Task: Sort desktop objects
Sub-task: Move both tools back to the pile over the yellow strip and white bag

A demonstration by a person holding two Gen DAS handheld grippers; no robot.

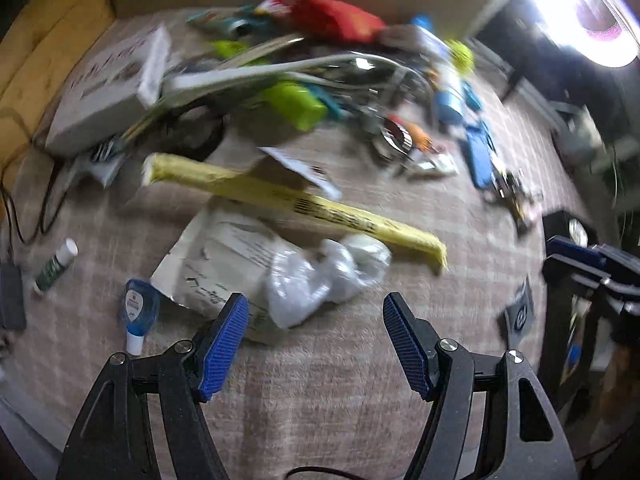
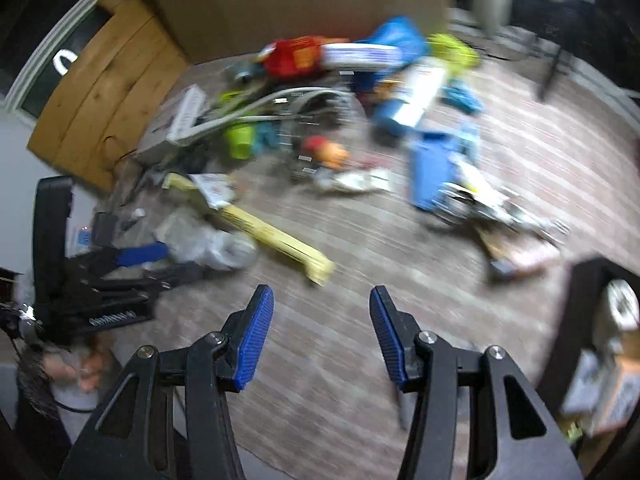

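We hold both grippers above a cluttered desk covered with a striped cloth [image 1: 320,380], and motion blur softens both views. Our left gripper [image 1: 316,312] has its blue pads spread apart with nothing between them, hovering just short of a crumpled white bag [image 1: 320,276] that lies on a printed paper sheet [image 1: 224,256]. A long yellow pack [image 1: 296,200] lies diagonally just behind the bag, and a small blue bottle [image 1: 138,312] and a white-capped tube [image 1: 56,266] rest to the left, apart from each other. Our right gripper [image 2: 322,308] is likewise parted and empty, poised over bare cloth, with the yellow pack's end near its left pad. Farther back sits the main heap: a white box [image 1: 112,92], a lime-green container [image 1: 296,106], a red pouch [image 1: 336,20], a white cable [image 1: 256,74] and a blue case [image 1: 480,156], all jumbled and touching or overlapping. In the right wrist view the left gripper appears at the left edge, beside the white bag.
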